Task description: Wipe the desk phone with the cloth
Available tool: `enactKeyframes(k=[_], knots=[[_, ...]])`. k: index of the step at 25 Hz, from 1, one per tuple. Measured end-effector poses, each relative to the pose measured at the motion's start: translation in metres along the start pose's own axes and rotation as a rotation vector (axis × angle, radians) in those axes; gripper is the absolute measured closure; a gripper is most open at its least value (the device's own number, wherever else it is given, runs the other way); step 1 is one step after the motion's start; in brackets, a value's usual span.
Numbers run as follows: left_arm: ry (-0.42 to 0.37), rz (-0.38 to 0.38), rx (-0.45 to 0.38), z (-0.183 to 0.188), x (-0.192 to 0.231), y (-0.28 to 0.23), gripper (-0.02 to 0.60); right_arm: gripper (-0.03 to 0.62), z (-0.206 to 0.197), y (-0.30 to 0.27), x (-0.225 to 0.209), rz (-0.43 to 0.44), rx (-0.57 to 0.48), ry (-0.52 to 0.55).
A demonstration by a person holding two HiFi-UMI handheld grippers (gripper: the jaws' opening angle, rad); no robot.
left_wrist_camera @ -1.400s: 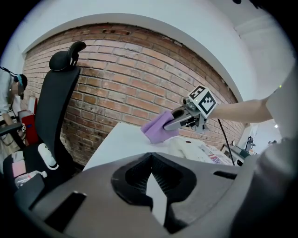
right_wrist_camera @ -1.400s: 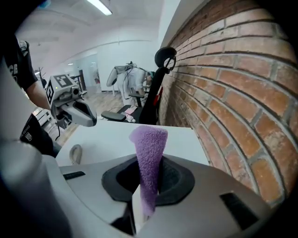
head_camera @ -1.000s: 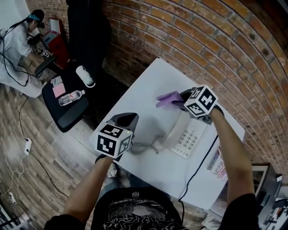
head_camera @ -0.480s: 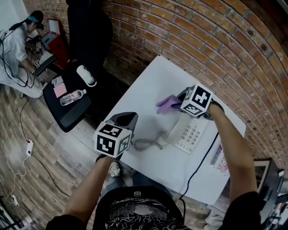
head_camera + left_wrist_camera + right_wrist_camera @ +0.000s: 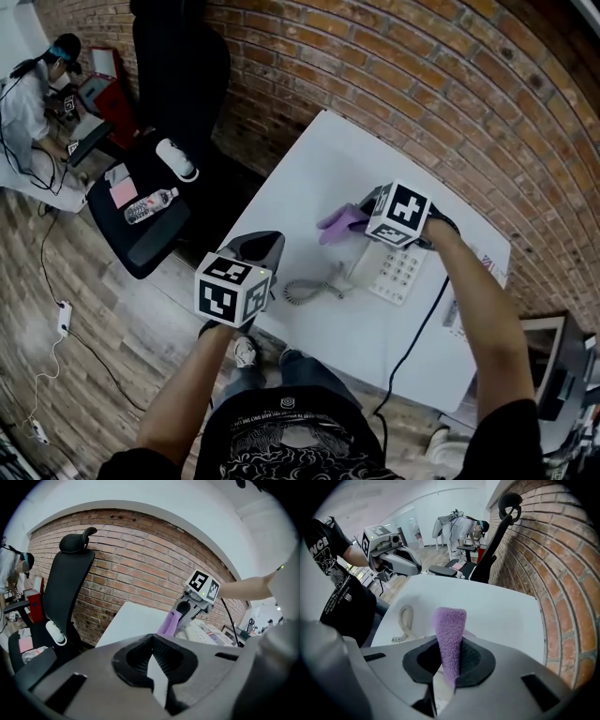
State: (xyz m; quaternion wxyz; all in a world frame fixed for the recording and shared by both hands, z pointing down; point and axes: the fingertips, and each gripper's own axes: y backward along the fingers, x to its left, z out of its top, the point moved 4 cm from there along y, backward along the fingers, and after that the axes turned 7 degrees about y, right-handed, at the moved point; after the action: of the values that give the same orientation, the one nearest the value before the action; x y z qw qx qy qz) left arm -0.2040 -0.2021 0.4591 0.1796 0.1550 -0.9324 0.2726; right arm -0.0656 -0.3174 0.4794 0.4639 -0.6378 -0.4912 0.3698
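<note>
Since the earlier frame, the right tongs [image 5: 361, 217] have carried the fuzzy purple cloth [image 5: 336, 222] slightly toward the left tongs [image 5: 262, 251]. The right tongs are clamped on the cloth, and the white push-button desk phone [image 5: 392, 270] lies just beneath them. The left tongs are closed, empty and well apart from it. Wiping appears barely begun, with the keypad still to do.
</note>
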Motion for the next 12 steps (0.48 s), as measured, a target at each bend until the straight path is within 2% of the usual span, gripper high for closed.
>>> enactKeyframes(k=[12], knots=[[-0.034, -0.061, 0.014, -0.009, -0.011, 0.016, 0.575, 0.546, 0.008, -0.011, 0.047, -0.022, 0.011, -0.022]])
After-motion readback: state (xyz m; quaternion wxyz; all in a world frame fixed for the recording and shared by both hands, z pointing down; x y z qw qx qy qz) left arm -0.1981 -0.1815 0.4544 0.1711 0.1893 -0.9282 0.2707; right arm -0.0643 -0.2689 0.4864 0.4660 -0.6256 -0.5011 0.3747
